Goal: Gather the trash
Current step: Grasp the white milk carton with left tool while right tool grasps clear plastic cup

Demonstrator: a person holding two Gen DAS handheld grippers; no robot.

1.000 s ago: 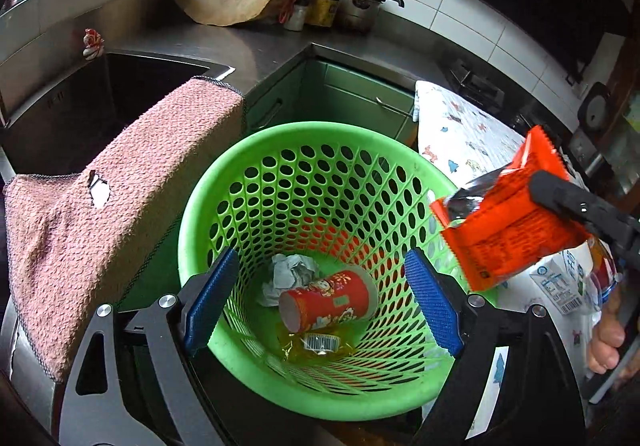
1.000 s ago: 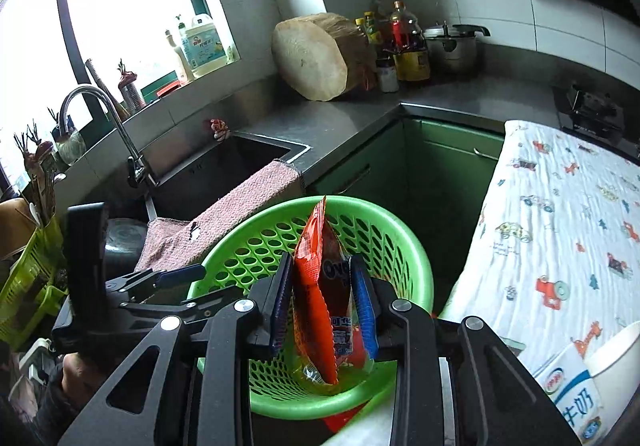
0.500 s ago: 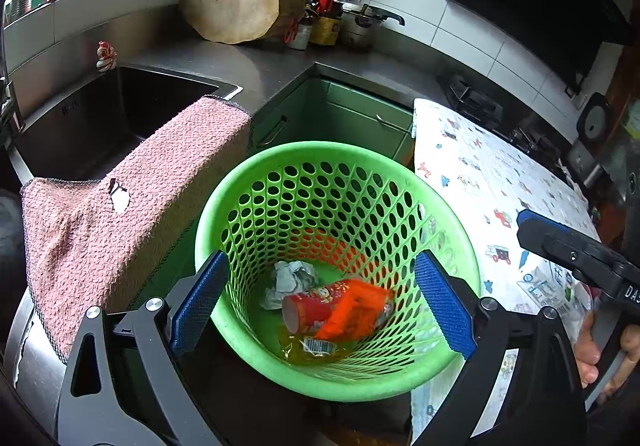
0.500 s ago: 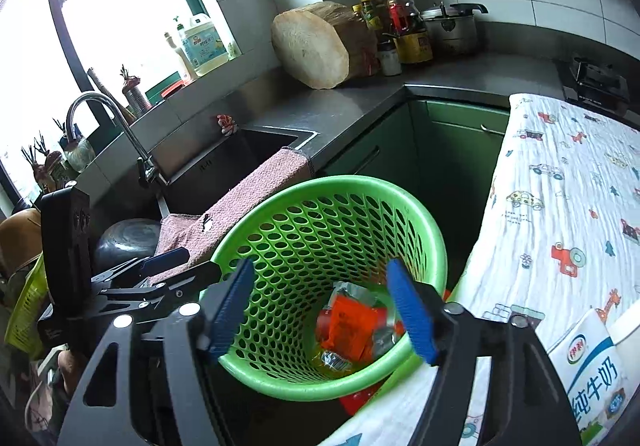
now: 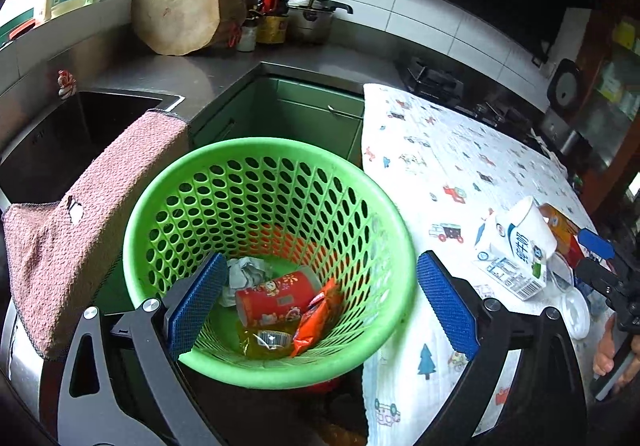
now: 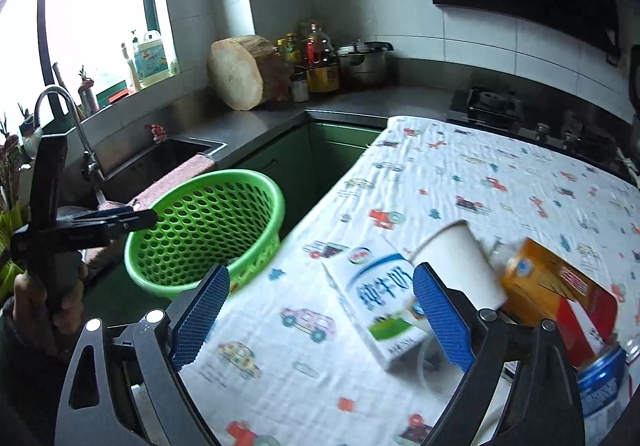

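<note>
Right gripper (image 6: 318, 316) fingers apart, empty, above blue-white milk carton (image 6: 376, 298) near patterned tablecloth's (image 6: 460, 182) near edge; view blurred, probably next pick. Square jaws across carton's narrow sides. Left gripper (image 5: 320, 304) fingers apart over green perforated plastic basket (image 5: 264, 166).

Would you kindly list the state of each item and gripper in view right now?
Left gripper: open, empty, over the basket.
Right gripper: open, empty, over the table.
Green basket: upright, holding trash.
Red cup: lying sideways in basket.
Orange wrapper: in basket.
Milk carton: lying on the tablecloth.
</note>
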